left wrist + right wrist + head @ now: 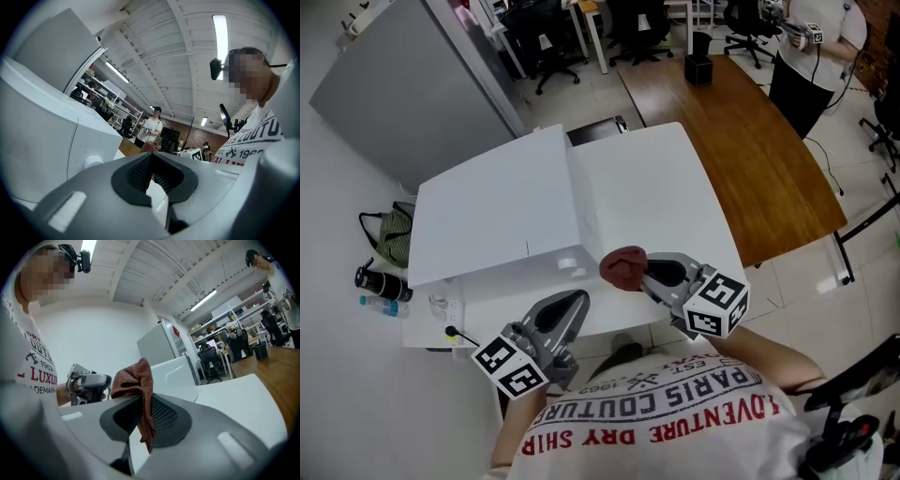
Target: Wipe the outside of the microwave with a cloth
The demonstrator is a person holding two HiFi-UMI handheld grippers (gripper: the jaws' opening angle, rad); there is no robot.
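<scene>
Right gripper view: right tongs (pixel 140 405) clamped on rust-red cloth (pixel 132 377); bunch above tips, tail hanging below. Cloth looks soft, light, floppy; a grip on bunched folds should hold. Left tongs (pixel 151 174) closed, empty. Microwave (pixel 492 211) just ahead of both tongs, on desk (pixel 656 178).

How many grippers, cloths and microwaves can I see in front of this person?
Grippers: 2, the left gripper, shut and empty, and the right gripper, shut on the cloth
Cloths: 1, the red-brown cloth
Microwaves: 1, the white microwave
Total: 4
</scene>
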